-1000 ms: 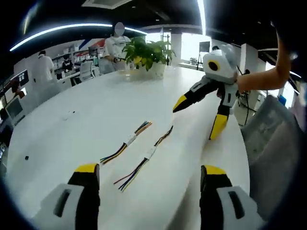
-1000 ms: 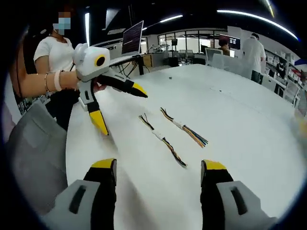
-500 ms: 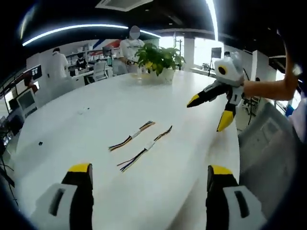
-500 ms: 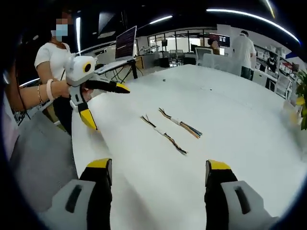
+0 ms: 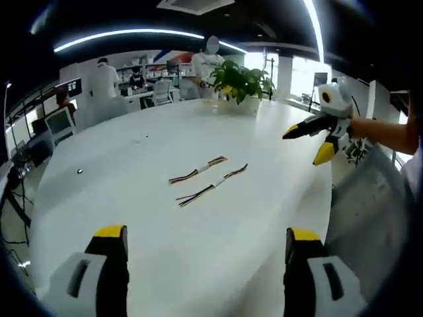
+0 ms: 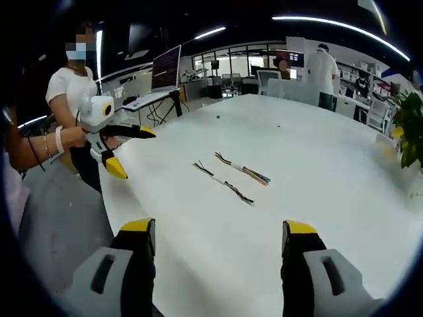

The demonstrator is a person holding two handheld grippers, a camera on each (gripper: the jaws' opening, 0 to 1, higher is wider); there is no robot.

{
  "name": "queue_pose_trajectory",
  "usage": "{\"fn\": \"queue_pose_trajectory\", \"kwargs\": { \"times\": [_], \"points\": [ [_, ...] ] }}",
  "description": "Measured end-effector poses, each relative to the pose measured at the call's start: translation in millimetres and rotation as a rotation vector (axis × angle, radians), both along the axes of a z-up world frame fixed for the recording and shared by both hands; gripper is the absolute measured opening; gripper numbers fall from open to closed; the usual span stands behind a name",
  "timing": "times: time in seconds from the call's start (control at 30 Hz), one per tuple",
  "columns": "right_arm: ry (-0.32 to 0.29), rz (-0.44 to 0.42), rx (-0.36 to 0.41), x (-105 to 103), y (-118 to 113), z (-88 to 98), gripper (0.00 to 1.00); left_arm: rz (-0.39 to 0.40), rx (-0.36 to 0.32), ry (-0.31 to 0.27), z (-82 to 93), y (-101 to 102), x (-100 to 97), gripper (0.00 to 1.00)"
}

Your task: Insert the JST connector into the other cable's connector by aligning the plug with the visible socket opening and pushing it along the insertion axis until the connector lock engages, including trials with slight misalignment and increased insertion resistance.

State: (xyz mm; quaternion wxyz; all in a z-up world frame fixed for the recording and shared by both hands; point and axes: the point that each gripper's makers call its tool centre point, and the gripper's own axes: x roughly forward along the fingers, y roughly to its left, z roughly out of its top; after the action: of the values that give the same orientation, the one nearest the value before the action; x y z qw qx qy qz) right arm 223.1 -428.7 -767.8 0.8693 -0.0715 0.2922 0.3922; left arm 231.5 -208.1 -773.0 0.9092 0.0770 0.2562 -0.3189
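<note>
Two cables (image 5: 211,178) (image 6: 231,176) lie side by side, close but apart, on the white surface (image 5: 132,165) (image 6: 317,158), well ahead of both jaw pairs. Left gripper (image 5: 205,247) (image 6: 125,148): jaws apart, holding nothing. Right gripper (image 6: 219,241) (image 5: 310,142): jaws apart, holding nothing. Potted plant (image 5: 243,84) beyond the cables.

Opposed distant views, shared cables (image 5: 208,177)

You can't make out the connectors on the two cables (image 5: 206,179) lying mid-table (image 5: 132,165): too small. Beside them, the small dark speck (image 5: 79,172) is unreadable. The plant (image 6: 411,129) is cut off.
</note>
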Motion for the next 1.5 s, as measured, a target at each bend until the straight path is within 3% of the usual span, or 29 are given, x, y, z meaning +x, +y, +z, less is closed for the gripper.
{"fn": "queue_pose_trajectory", "kwargs": {
  "times": [0.13,0.23,0.3,0.33,0.57,0.77,0.93,1.03,1.07,1.1,1.17,1.2,1.3,1.4,1.5],
  "points": [
    [-0.006,-0.006,0.014,-6,1,1.1,0.75,0.029,-0.017,-0.029,6.3,1,-4.2,0.98],
    [-0.027,0.004,-0.007,-8,0,-0.1,0.74,0.047,0.052,-0.059,2.7,8,-4.7,0.96],
    [-0.027,-0.002,-0.011,-10,-2,0.2,0.76,0.052,0.028,-0.052,4.0,6,-7.3,0.97],
    [-0.031,-0.007,-0.006,-11,-2,1.5,0.76,0.060,-0.005,-0.050,6.9,3,-8.6,0.98],
    [-0.037,-0.048,0.009,-16,-4,3.0,0.79,0.046,-0.037,-0.055,15.0,-10,-11.9,0.99],
    [-0.053,-0.022,-0.027,-21,0,-1.7,0.79,0.000,-0.029,-0.023,4.5,-20,-19.6,0.99],
    [-0.034,-0.022,0.020,-20,9,-2.5,0.79,-0.029,0.001,-0.045,3.8,-31,-17.8,0.99],
    [-0.037,-0.015,-0.001,-19,9,-5.2,0.79,-0.059,-0.001,-0.044,3.3,-43,-19.0,0.99],
    [-0.036,-0.016,-0.001,-19,8,-5.5,0.79,-0.062,-0.011,-0.047,4.4,-46,-19.1,0.99],
    [-0.032,-0.020,0.002,-19,8,-5.8,0.80,-0.038,-0.068,-0.082,10.4,-52,-13.9,0.99],
    [-0.033,-0.029,0.010,-19,7,-4.2,0.80,-0.063,-0.034,-0.031,3.5,-55,-18.1,0.99],
    [-0.040,-0.030,0.008,-20,7,-2.9,0.79,-0.067,-0.005,-0.073,5.4,-53,-15.9,0.99],
    [-0.055,-0.026,0.000,-19,8,-1.7,0.79,-0.055,-0.011,-0.055,4.7,-50,-19.2,0.99],
    [-0.063,-0.022,-0.023,-18,7,-4.2,0.79,-0.018,-0.012,-0.093,12.1,-42,-13.0,0.99],
    [-0.069,-0.020,-0.031,-18,6,-5.1,0.79,0.022,-0.015,-0.095,12.0,-32,-7.0,0.99]
  ]
}}
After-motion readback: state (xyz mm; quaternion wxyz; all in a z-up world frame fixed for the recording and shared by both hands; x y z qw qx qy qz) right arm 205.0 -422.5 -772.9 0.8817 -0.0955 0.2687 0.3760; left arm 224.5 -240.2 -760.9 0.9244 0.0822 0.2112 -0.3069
